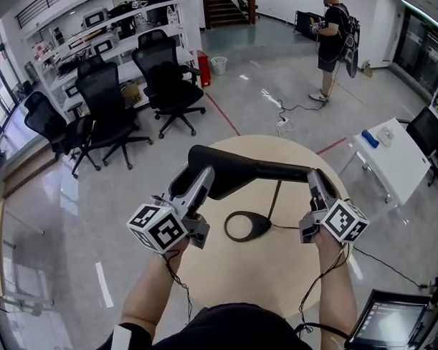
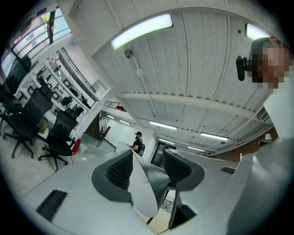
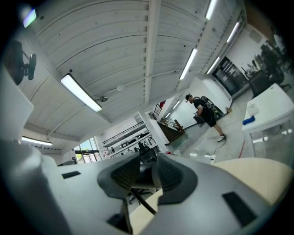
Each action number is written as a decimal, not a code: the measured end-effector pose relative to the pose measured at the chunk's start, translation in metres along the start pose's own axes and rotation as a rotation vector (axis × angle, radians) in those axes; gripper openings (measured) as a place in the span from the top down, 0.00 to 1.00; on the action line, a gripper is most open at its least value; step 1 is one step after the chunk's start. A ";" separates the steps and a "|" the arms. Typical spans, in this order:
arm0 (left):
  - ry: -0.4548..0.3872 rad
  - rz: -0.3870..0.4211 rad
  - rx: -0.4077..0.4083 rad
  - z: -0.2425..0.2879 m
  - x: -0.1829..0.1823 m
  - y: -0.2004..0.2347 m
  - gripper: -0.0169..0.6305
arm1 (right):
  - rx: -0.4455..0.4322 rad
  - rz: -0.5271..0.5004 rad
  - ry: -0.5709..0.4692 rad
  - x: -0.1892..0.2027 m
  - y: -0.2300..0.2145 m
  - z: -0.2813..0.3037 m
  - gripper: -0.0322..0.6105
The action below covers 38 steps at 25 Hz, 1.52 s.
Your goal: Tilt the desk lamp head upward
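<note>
**A:** Where's the lamp sitting?

**B:** Middle of the round desk (image 1: 287, 281). The ring-shaped base (image 1: 247, 226) is flat on the top, and a thin stem (image 1: 275, 201) rises to the long black lamp head (image 1: 241, 170), which runs left to right between both hands.

**A:** And the left tongs?

**B:** The left tongs (image 1: 199, 176) are clamped on the broad left end of the head, jaws spread wide with a pad against each side.

**A:** The right?

**B:** The right tongs (image 1: 314, 180) are closed on the narrow right end, just beyond where the stem joins.

**A:** Anything else around?

**B:** A person (image 1: 331, 38) stands well back on the floor, with black office chairs (image 1: 165, 83) off to the left.
</note>
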<state>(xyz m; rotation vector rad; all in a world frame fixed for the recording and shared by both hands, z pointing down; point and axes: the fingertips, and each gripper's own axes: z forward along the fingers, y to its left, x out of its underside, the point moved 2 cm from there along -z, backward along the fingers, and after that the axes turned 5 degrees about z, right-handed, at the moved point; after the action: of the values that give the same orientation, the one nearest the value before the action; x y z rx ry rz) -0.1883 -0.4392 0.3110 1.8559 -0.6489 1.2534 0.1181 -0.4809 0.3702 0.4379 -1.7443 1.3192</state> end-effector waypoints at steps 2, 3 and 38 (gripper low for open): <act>0.002 0.001 -0.001 0.000 0.001 0.001 0.63 | -0.011 -0.013 0.020 0.000 0.004 0.008 0.77; 0.002 0.000 -0.001 0.000 0.001 0.002 0.63 | -0.007 -0.024 0.035 0.001 0.005 0.012 0.74; -0.020 0.158 0.035 0.027 -0.036 -0.029 0.63 | -0.089 0.396 -0.030 0.029 -0.016 0.010 0.71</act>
<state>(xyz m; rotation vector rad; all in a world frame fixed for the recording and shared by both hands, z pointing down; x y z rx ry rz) -0.1657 -0.4454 0.2629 1.8771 -0.8023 1.3563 0.1094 -0.4893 0.4020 0.0597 -1.9742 1.5033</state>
